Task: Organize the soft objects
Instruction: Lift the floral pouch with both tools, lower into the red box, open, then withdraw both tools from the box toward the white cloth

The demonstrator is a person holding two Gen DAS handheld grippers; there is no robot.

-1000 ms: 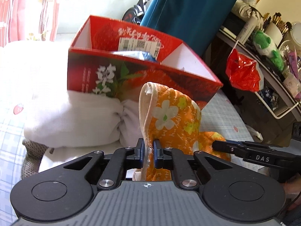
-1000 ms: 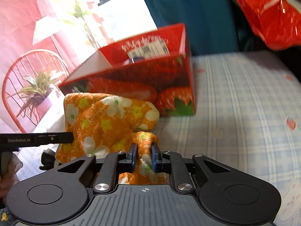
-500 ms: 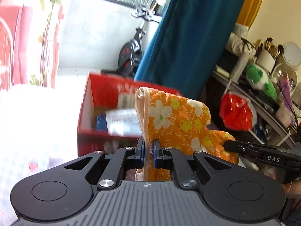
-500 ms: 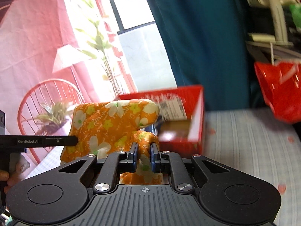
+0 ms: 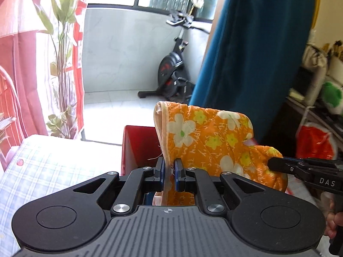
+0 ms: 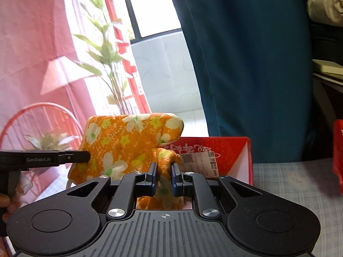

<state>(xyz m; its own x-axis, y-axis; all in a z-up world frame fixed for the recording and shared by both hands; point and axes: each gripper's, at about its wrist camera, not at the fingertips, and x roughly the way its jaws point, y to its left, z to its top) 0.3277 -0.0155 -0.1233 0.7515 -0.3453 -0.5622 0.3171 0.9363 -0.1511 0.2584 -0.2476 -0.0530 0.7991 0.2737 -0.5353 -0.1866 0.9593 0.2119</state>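
Orange floral cloth (image 5: 214,141), stretched sideways, edge upright

The right tool (image 6: 164,178) is clamped on a bunched fold of the orange floral cloth (image 6: 120,143), which rises above its fingers and spreads to the left. There the left tool (image 6: 85,156), seen side-on, reaches in from the left edge and meets the cloth's left side; its grip cannot be made out from here. A hand (image 6: 5,205) holds its handle at the lower left. Just behind the cloth, to the right, stands an open red box (image 6: 233,150) with a white label on its inner wall, on a pale checked bed (image 6: 289,182). Farther off are a teal curtain (image 6: 246,64), a plant (image 6: 107,53) and a red chair (image 6: 38,117).
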